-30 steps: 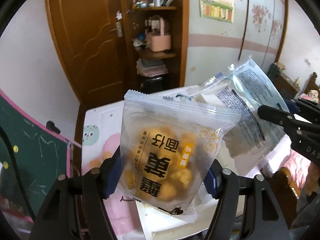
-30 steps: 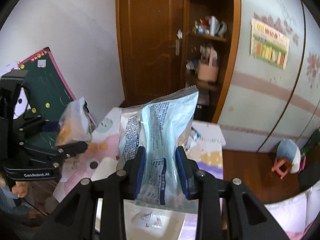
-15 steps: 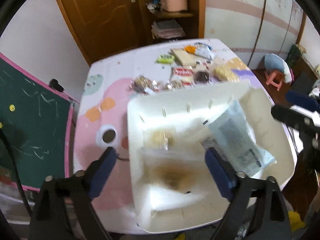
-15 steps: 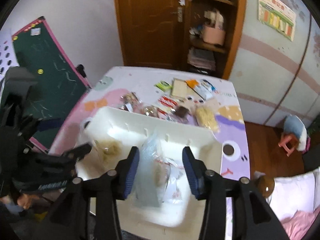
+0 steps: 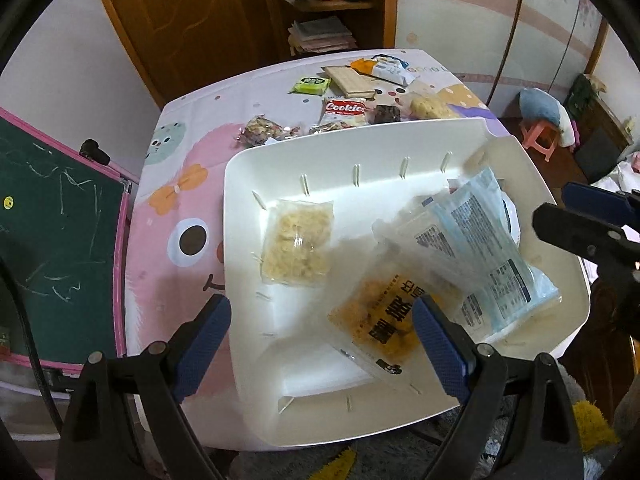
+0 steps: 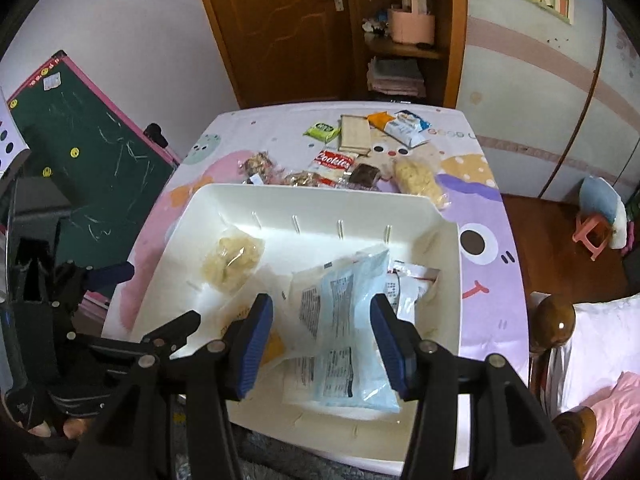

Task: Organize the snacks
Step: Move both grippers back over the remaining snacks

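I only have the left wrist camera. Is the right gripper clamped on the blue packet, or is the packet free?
Observer: Free. The right gripper has its jaws opening. The blue packet lies between them in the white bin, with the pads clear of it.
Operator: Anything beside that packet I can't see?
Observer: Yes, a red-and-white sachet pokes out from behind it, towards the bin's right wall.

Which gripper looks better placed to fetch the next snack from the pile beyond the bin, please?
Probably the left gripper: its jaws stand wide apart over the bin, clear of the packets. The right gripper is opening, the blue bag between its jaws.
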